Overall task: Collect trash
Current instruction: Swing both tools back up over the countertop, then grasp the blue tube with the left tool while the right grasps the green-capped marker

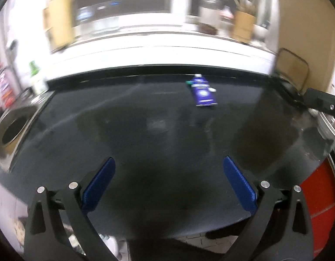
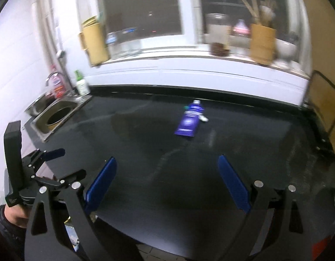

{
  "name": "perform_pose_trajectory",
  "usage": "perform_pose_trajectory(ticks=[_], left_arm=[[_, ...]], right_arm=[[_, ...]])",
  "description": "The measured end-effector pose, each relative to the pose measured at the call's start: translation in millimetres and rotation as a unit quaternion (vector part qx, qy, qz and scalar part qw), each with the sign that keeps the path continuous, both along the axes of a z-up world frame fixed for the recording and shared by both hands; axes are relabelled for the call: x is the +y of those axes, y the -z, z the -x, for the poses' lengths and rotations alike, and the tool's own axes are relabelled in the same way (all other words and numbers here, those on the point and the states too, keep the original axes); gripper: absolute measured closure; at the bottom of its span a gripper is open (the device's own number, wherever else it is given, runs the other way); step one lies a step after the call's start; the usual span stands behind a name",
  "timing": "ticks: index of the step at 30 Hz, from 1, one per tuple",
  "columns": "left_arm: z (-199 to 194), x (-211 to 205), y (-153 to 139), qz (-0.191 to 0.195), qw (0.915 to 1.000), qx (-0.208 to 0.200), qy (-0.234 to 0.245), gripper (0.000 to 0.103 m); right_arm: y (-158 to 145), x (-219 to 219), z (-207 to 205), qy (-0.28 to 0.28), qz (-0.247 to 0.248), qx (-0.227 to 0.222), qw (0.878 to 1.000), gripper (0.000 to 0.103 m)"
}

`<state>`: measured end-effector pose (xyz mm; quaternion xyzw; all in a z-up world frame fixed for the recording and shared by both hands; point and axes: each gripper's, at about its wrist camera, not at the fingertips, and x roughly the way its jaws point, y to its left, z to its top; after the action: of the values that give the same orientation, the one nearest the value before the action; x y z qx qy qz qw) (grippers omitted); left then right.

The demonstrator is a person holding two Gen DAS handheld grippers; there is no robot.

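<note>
A blue squeeze tube [image 1: 202,92] with a white cap lies flat on the black countertop [image 1: 145,130] near the back edge; it also shows in the right wrist view [image 2: 190,118]. A small green bit and a small white bit lie against it. My left gripper [image 1: 168,169] is open and empty, over the counter's front part, well short of the tube. My right gripper [image 2: 167,169] is open and empty, also short of the tube. The left gripper also shows at the left of the right wrist view [image 2: 56,163], open.
A steel sink [image 2: 56,114] with a round hole sits at the counter's left end, with a tap and bottles [image 2: 81,83] behind it. The window sill [image 2: 189,54] holds jars and a utensil holder [image 2: 262,43]. A wooden board [image 2: 324,106] leans at the right. A red object [image 1: 317,193] stands below the counter's right edge.
</note>
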<state>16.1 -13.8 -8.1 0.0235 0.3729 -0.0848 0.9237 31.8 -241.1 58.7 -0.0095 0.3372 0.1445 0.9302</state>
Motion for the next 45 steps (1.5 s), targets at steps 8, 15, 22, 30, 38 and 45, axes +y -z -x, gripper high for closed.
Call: perform_pose_trajectory(ticks=[8, 15, 22, 30, 38, 45], left_arm=[[-48.6, -64.2, 7.7, -0.031, 0.9986, 0.020, 0.039, 0.007], [-120.3, -94.8, 27.5, -0.044, 0.9971, 0.040, 0.047, 0.007], [-204.7, -121.8, 59.2, -0.067, 0.9945, 0.065, 0.047, 0.007], [-284.7, -139.6, 100.8, -0.087, 0.9899, 0.102, 0.046, 0.007], [-303.1, -115.6, 100.3, -0.052, 0.9929, 0.085, 0.066, 0.030], [-299.0, -106.4, 97.2, -0.086, 0.9881, 0.060, 0.113, 0.053]], right_arm=[[4.8, -40.6, -11.6, 0.018, 0.009, 0.008, 1.000, 0.012], [23.8, -53.8, -58.3, 0.009, 0.021, 0.029, 0.999, 0.012], [48.9, -61.0, -117.7, -0.005, 0.034, 0.049, 0.998, 0.012], [75.6, -75.2, -184.0, -0.012, 0.044, 0.073, 0.996, 0.012], [101.9, -69.7, -246.3, -0.046, 0.048, 0.093, 0.993, 0.012], [131.8, -35.7, -292.8, -0.100, 0.067, 0.115, 0.986, 0.012]])
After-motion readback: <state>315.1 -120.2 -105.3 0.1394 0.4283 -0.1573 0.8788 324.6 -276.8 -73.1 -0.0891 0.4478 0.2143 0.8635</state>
